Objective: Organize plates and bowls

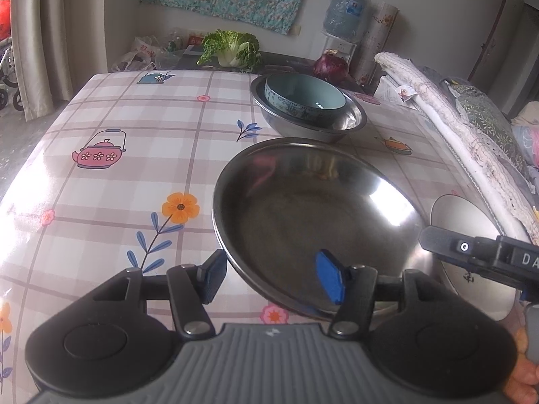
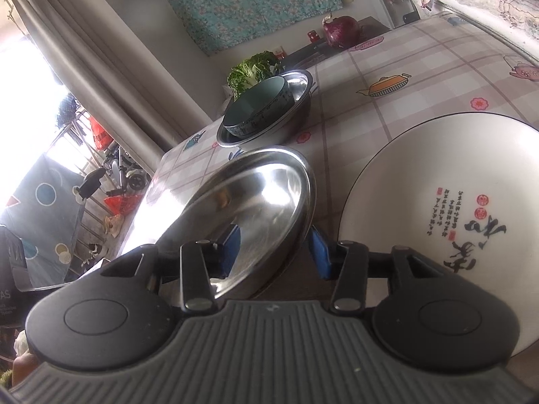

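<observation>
**Mia:** What are the two grabbers doing now?

**Ben:** Both sit at the shiny metal plate (image 1: 313, 215); the left gripper (image 1: 274, 277) has its fingers spread apart, with the plate's near edge sitting between them; one blue pad (image 1: 330, 281) is over the inside of the plate and the other is outside the rim; they are not squeezing yet, I think.

**Mia:** And the other one?

**Ben:** The right gripper (image 2: 274, 252) is spread apart too; the rim of the plate runs between its fingers; I can't tell if a pad touches the metal.

**Mia:** Where are the other dishes?

**Ben:** Past the fingertips, far ahead, a blue bowl (image 1: 305, 96) sits inside a big metal bowl (image 1: 340, 124); just right of the right fingers lies a white plate (image 2: 438, 202) with black writing; all are on the checked tablecloth (image 1: 134, 155).

**Mia:** So what step is this?

**Ben:** I think it is the grab step for the metal plate; the bowls look stacked already.

**Mia:** What comes next?

**Ben:** Close one pair of fingers on the thin rim; it looks slippery, so pinch firmly; then lift and set it with the white plate, I guess.
</observation>
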